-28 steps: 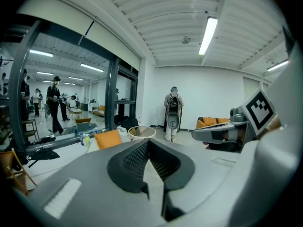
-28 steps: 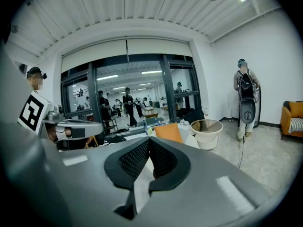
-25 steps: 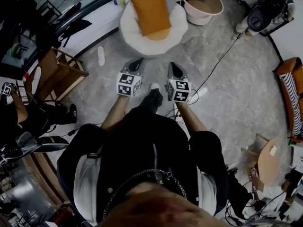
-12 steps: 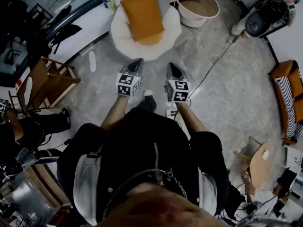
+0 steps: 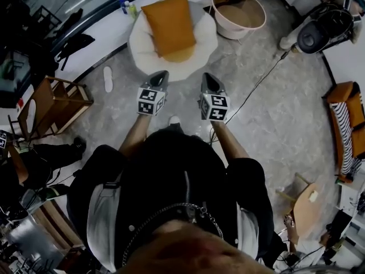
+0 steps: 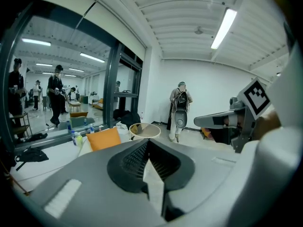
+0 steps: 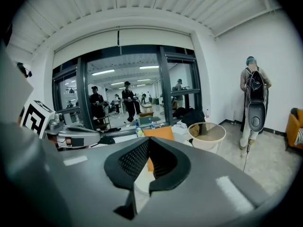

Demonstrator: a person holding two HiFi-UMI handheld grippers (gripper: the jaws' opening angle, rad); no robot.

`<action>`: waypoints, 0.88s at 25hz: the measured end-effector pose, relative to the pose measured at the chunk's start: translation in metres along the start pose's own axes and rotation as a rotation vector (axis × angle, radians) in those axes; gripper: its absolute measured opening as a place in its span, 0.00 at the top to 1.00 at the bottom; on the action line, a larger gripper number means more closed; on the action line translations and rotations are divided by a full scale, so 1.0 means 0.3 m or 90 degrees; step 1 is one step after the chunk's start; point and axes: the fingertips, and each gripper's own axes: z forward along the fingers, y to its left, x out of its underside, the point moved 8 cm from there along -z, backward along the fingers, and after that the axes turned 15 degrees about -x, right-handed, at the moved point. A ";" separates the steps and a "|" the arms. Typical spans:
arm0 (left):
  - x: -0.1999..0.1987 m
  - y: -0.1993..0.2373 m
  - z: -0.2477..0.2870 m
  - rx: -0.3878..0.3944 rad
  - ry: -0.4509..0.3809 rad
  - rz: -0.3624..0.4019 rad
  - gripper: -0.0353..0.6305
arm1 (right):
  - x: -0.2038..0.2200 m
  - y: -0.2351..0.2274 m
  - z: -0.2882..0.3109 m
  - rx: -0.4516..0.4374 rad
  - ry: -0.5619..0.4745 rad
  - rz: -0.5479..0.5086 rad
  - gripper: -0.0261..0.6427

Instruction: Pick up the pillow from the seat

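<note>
Wooden frame (image 5: 54,104): stands on the grey floor at the far left of the head view, well apart from the seat.
Slipper (image 5: 108,79): a single white one, lying on the floor between the wooden frame and the seat.
Left gripper (image 5: 162,73): held out ahead of the person, tip pointing at the seat's front rim. Seen along its own length (image 6: 147,143), the two jaws meet at the tip with nothing between them.
Pillow (image 5: 169,24): orange and rectangular, propped on the seat against its back. Neither gripper touches it. It shows left of the left gripper's closed tip (image 6: 103,139) and directly beyond the right gripper's tip (image 7: 161,132).
Seat (image 5: 142,47): a round white padded chair beside the long white ledge under the window, carrying the pillow.
Right gripper (image 5: 206,76): level with the left one and just beside it, pointing at the seat's right front edge. In its own view (image 7: 148,141) the jaws are pressed together and empty.
Round table (image 5: 238,10): pale rim with a brown top, just right of the seat.
Cable (image 5: 259,81): runs across the floor to the right of the right gripper.
Orange sofa (image 5: 342,116): at the far right edge, with a striped cushion on it.
</note>
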 end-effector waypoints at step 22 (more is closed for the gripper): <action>-0.128 -0.032 0.443 -0.099 0.026 -0.031 0.93 | -0.152 -0.424 0.376 -0.114 0.038 -0.016 0.96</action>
